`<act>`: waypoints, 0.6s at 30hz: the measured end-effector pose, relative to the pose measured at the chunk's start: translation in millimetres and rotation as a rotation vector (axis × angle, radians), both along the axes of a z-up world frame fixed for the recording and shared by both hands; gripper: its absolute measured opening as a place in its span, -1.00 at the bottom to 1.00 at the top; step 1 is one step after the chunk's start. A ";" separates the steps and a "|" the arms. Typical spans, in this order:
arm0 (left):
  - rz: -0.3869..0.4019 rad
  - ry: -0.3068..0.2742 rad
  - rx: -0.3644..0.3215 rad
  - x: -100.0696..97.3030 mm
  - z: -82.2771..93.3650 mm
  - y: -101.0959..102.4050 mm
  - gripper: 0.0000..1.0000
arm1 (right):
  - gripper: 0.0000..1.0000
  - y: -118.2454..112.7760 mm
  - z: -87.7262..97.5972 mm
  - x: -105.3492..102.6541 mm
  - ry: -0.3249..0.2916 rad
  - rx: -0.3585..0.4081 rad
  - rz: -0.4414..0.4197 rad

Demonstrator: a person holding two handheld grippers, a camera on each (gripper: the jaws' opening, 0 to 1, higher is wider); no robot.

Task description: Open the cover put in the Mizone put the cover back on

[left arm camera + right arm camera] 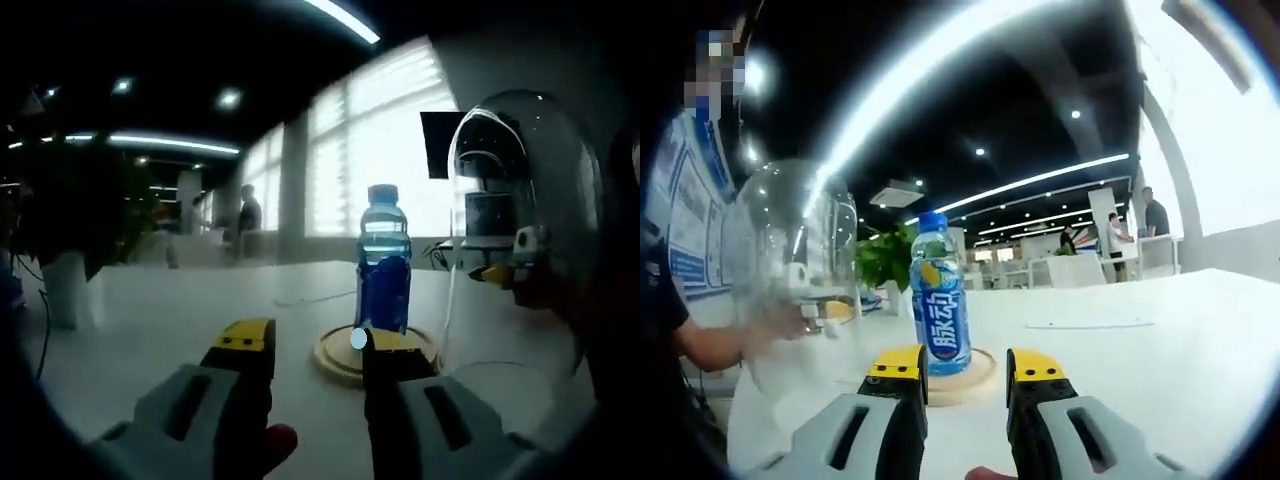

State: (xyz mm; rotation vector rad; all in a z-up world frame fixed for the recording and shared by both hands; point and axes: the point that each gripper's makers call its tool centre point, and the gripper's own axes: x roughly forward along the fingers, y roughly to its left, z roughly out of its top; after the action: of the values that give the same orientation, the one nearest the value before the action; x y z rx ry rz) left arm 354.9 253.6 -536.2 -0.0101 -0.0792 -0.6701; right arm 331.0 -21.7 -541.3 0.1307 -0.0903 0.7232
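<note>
The left tool (318, 352) and the right tool (964, 366) are held apart, gripping nothing. Just ahead of both, the bottle (383, 262) is seen standing on the base (345, 358). The dome (520, 235) is off, beside it; its replacement over the bottle is judged next.

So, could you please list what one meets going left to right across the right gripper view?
Person's arm → clear dome cover → Mizone bottle on its wooden base → people standing far off.
</note>
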 end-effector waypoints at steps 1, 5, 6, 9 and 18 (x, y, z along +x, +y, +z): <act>-0.005 0.007 0.009 -1.0 -2.2 -1.6 -0.31 | -0.51 0.4 1.3 -1.3 0.003 0.010 0.010; -0.008 -0.022 0.053 -9.3 -5.4 -3.2 -0.16 | -0.50 4.8 4.5 -5.6 0.012 0.044 0.050; -0.009 -0.026 0.057 -13.0 -5.1 -2.6 -0.11 | -0.50 6.5 5.4 -7.1 0.010 0.047 0.061; -0.022 -0.032 0.021 -19.9 1.9 1.8 -0.09 | -0.50 18.1 13.7 -21.5 -0.007 0.082 0.155; -0.241 0.036 -0.026 -47.8 -1.7 -11.9 -0.09 | -0.32 38.8 20.1 -47.2 -0.019 0.107 0.326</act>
State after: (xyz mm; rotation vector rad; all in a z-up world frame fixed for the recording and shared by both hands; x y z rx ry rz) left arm 307.1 241.6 -537.9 -0.0571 -0.0519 -0.9095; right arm 283.8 17.2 -521.2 0.2446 -0.1273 1.0452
